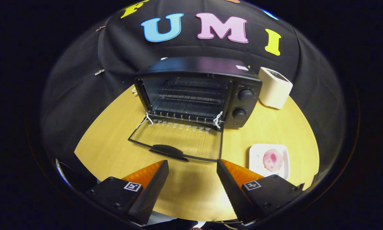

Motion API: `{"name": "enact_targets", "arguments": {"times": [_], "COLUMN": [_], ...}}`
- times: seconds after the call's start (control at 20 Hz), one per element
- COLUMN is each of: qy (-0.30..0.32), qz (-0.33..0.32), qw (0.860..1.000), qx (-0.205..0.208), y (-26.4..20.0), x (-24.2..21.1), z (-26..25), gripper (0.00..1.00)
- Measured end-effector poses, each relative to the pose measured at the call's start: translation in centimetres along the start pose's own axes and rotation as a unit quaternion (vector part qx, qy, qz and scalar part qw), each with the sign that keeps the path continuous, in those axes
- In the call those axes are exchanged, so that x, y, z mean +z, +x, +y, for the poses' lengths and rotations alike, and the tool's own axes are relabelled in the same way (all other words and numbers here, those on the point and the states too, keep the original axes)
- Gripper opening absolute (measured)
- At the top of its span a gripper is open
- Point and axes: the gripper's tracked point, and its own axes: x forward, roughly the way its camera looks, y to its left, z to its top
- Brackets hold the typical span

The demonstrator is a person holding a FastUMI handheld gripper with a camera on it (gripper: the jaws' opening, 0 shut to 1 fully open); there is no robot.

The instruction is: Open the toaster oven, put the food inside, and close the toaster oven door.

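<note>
Both fingers of my gripper stand wide and empty just short of the oven's dropped door, since the food waits on its plate near the tabletop's right edge.

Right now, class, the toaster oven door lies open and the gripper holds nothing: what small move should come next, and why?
Probably swing the open gripper toward the pink food on the white plate, just beyond the right-hand finger. The toaster oven door already lies flat on the table, its rack bare, so fetching the food is what remains.
</note>
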Motion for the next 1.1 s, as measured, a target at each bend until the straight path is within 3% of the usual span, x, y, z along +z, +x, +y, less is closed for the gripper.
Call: {"name": "enact_targets", "arguments": {"times": [0.15, 0.4, 0.8, 1.1], "qy": [-0.004, 0.044, 0.064, 0.037], "qz": [-0.019, -0.004, 0.076, 0.148], "qw": [1.000, 0.999, 0.993, 0.988], "qx": [-0.005, -0.022, -0.056, -0.026], "y": [-1.6, -2.7, -1.3, 0.4], "x": [2.4, 2.9, -2.9, -8.2], "z": [-4.5, -13.0, -24.4, -26.5], "gripper": [0.99, 0.99, 0.99, 1.00]}}
